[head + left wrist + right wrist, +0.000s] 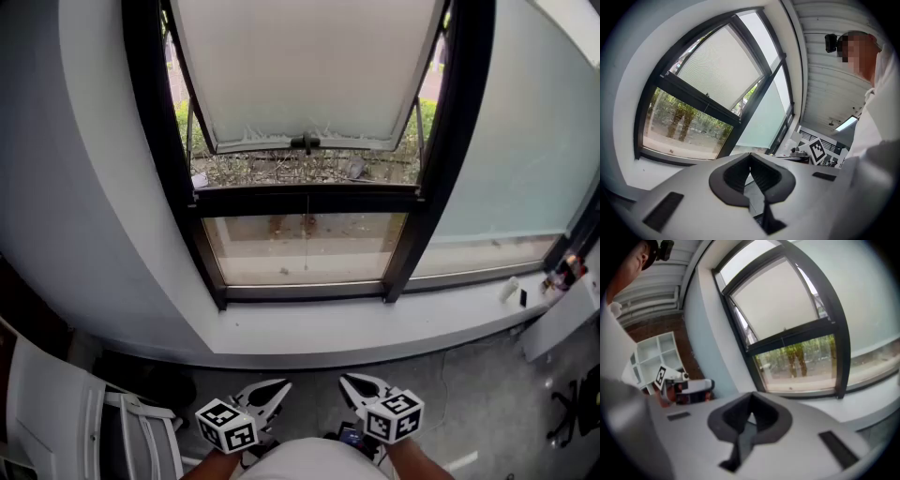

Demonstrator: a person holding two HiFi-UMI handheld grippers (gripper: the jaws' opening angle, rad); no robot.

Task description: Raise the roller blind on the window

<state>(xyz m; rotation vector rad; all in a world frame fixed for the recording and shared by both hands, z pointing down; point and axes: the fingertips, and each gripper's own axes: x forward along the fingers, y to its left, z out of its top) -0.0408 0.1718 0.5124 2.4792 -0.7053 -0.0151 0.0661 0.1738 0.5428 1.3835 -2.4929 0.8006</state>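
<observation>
claws both pinched together on nothing: my left claw (277, 388) and right claw (351, 384) hang low in front of my body, side by side, tips aimed at the window and dipping a little. neither is near anything. the white sill (309, 330) lies between me and the glass.

the roller blind (309, 66) is down over the upper pane. its lower edge stops just above the dark crossbar (305, 199), so the lower pane is bare and greenery shows through it. a small dark fitting (305, 142) sits midway along that lower edge; whether it is the blind's pull or a window catch i cannot tell. a thin line runs down the middle of the lower pane, perhaps a cord, too fine to be sure.

nothing of the raising is done, i judge, and the step in hand is the reach. to do it well i would lift one claw, spread its jaws before arriving, and first make sure which part actually drives the blind. then square the pads to it and pull along the fabric, not outward, or the blind may skew or the pads slip.
</observation>
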